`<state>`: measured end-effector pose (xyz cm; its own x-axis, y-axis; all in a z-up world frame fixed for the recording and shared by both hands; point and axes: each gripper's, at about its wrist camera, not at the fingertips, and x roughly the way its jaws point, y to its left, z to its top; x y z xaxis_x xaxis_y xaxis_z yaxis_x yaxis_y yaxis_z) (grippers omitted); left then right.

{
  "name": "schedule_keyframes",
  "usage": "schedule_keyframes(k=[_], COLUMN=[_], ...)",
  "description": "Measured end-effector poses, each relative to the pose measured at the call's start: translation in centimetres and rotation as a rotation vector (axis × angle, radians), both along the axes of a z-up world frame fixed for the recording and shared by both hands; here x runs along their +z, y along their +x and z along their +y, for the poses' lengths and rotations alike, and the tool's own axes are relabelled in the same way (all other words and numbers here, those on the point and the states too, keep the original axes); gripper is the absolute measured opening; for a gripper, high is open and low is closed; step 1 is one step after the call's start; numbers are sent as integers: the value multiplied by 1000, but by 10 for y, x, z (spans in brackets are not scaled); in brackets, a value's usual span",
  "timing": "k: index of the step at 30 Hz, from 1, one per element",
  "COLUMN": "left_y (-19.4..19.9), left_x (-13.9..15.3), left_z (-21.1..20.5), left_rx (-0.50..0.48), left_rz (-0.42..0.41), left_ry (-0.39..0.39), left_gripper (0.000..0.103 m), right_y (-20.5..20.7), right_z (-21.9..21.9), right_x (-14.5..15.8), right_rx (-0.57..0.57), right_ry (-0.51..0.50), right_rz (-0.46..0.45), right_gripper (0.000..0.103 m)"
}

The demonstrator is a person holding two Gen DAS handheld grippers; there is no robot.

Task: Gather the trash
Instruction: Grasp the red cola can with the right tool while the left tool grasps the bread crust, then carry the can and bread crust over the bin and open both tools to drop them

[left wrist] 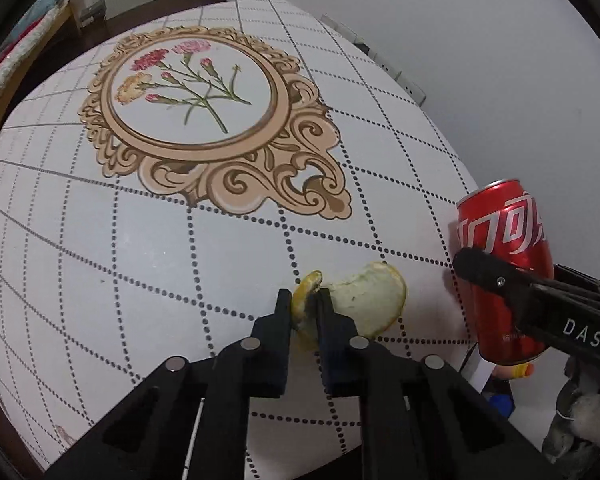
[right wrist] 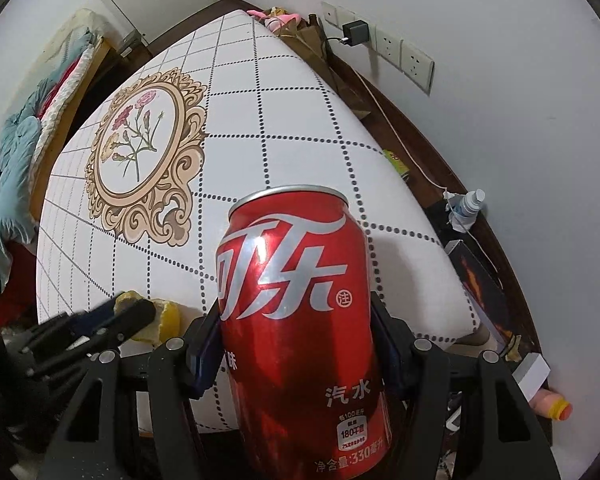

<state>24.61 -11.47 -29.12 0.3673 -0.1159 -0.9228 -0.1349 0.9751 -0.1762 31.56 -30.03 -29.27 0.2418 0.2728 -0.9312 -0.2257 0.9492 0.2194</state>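
Your left gripper [left wrist: 304,304], at the lower centre of the left wrist view, is pinched nearly closed on a piece of yellow citrus peel [left wrist: 364,300], which lies on the white dotted-grid counter [left wrist: 140,260] below the printed flower medallion [left wrist: 204,108]. Your right gripper [right wrist: 296,320] clamps the red soda can [right wrist: 296,320] by its sides, jaws partly spread around the body; the can stands upright in the grip, filling the lower centre of the right wrist view, at the counter's near edge just right of the peel.
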Motion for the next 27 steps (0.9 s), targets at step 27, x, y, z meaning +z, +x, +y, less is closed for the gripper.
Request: schedule_keyframes(k=[27], left_y=[-216], left_x=[141], left_z=[319], left_rx=[610], left_rz=[-185], left_ry=[301], left_gripper=[6], right_y=[-114], right_z=[309], right_x=[110], right_rx=[494], right_ry=[235], right_rz=[-87], right_gripper=[65])
